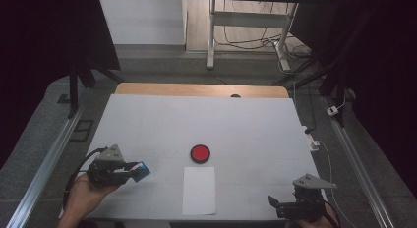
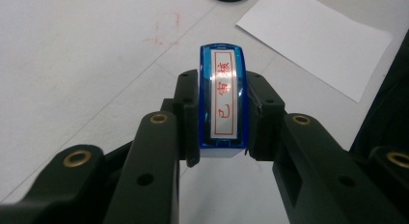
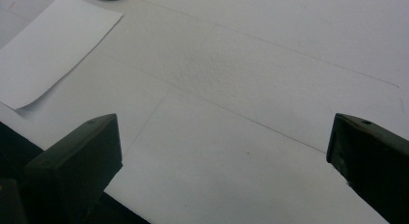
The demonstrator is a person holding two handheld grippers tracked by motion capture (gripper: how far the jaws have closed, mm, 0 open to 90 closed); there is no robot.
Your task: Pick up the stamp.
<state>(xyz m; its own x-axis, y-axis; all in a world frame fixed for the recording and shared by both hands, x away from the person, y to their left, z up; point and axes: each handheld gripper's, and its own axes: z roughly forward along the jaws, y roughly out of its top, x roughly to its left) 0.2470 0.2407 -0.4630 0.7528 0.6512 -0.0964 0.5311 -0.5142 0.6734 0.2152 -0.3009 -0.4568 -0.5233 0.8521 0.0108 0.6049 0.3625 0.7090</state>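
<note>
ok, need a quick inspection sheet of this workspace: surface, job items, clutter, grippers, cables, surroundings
Surface: white table top, faint pencil lines, small red marks near the left side.
Job's things: blue stamp with a red-character label, held off the table; red ink pad at centre; white paper sheet just in front of it.
Clutter: nothing seen.
Grippers: left gripper shut on the stamp, fingers pressing both sides; right gripper open, nothing between its fingers, near the table's right front corner.
Cables: one trails from each gripper; loose cables on the floor beyond.
Surroundings: metal frame legs, dark curtains.
</note>
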